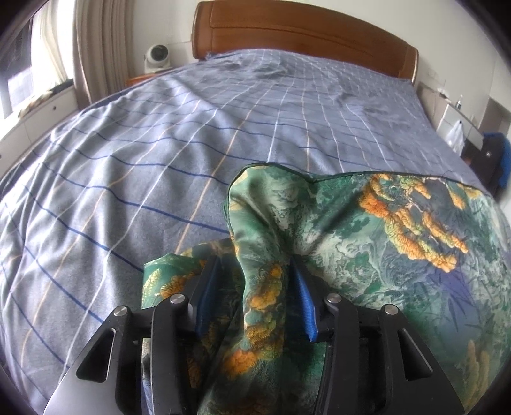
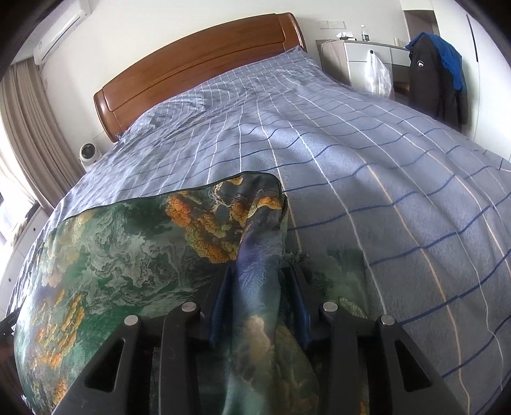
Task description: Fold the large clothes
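A: Background?
B: Bed with blue-grey checked cover [image 1: 179, 134], wooden headboard [image 1: 303, 35]. Small white fan [image 1: 156, 57] left of it, beige curtains [image 1: 95, 48].
A: Right side?
B: White cabinet [image 2: 357, 60], hanging plastic bag [image 2: 378, 76], dark jacket [image 2: 434, 79], wall AC unit [image 2: 60, 28].

Bed [image 1: 179, 134]: checked cover open and flat from mid-bed to the head edge.
Garment [image 1: 367, 230]: green printed cloth bunched at the foot edge, raised fold blocking low passage there.
Headboard [image 1: 303, 35]: wooden wall closing the head edge.
Hanging jacket [image 2: 434, 76]: beside the bed's right edge.
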`<state>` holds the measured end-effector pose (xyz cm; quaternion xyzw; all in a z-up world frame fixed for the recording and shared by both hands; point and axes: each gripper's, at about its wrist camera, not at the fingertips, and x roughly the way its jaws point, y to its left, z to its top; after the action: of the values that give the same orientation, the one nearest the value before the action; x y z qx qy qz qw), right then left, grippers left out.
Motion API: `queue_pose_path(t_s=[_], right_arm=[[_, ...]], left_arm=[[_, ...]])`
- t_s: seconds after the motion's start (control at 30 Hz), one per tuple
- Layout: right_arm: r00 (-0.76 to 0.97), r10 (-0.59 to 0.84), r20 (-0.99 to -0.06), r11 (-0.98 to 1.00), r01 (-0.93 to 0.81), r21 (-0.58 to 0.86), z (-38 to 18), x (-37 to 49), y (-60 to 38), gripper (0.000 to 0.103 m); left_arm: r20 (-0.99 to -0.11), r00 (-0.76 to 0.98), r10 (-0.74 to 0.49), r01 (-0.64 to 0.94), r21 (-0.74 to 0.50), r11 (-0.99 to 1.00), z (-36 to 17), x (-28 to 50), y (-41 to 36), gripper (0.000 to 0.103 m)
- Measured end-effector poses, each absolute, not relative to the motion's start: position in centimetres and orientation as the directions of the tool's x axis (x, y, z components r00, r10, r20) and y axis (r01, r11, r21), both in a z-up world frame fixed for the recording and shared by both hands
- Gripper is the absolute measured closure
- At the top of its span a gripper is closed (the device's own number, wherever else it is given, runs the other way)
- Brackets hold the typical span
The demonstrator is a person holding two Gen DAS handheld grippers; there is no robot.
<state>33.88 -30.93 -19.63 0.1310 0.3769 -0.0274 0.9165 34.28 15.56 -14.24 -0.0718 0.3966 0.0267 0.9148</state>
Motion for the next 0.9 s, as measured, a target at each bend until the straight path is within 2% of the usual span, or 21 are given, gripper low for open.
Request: queue_pose_path(t_s=[0.27,0.37,0.4,0.43,0.47,0.5,0.53,0.63,0.7,0.8,0.9], right_arm=[[0.727,0.063,-0.683,0.959,0.146,0.244,-19.9,33.7,-31.2,0.063],[0.727,0.077,-0.682,0.955,0.142,0.259,-19.8,33.7,-31.3,0.058],[0.721,0.084,-0.688,0.954,0.141,0.264,-19.6,33.7,-31.3,0.053],[0.714,0.087,-0.695,0.954,0.142,0.265,-19.1,33.6,-31.4,0.043],[0.715,0.084,-0.694,0.952,0.149,0.268,-18.4,33.3,-31.6,0.036],[0.729,0.079,-0.680,0.946,0.161,0.283,-17.2,32.4,-32.2,0.021],[0.748,0.074,-0.660,0.940,0.169,0.297,-16.1,31.3,-32.8,0.012],[0.804,0.054,-0.593,0.932,0.172,0.319,-13.0,27.0,-35.2,0.010],[0.810,0.040,-0.585,0.934,0.177,0.310,-12.1,23.9,-36.7,0.009],[0.789,0.030,-0.613,0.936,0.193,0.294,-12.9,18.4,-38.0,0.007],[0.746,0.119,-0.656,0.923,0.161,0.351,-15.6,14.5,-37.7,0.007]], left_arm=[[-0.724,0.689,0.027,-0.117,-0.074,0.990,-14.3,34.2,15.3,0.052],[-0.727,0.684,0.060,-0.138,-0.048,0.989,-14.1,34.2,15.2,0.041],[-0.733,0.677,0.066,-0.145,-0.045,0.988,-13.9,34.2,15.3,0.032],[-0.743,0.667,0.063,-0.144,-0.045,0.989,-13.6,34.2,15.4,0.024],[-0.763,0.645,0.048,-0.131,-0.049,0.990,-13.1,34.2,15.7,0.021],[-0.773,0.634,0.032,-0.115,-0.054,0.992,-12.3,33.9,16.1,0.016],[-0.770,0.637,0.019,-0.104,-0.061,0.993,-11.8,33.5,16.4,0.016],[-0.744,0.668,-0.016,-0.058,-0.073,0.996,-9.6,29.6,17.2,0.013],[-0.740,0.672,-0.027,-0.032,-0.065,0.997,-8.9,26.6,17.3,0.010],[-0.742,0.670,-0.027,0.020,-0.019,1.000,-8.8,21.9,16.4,0.005],[-0.748,0.664,0.007,0.014,0.022,1.000,-9.4,18.8,16.0,0.005]])
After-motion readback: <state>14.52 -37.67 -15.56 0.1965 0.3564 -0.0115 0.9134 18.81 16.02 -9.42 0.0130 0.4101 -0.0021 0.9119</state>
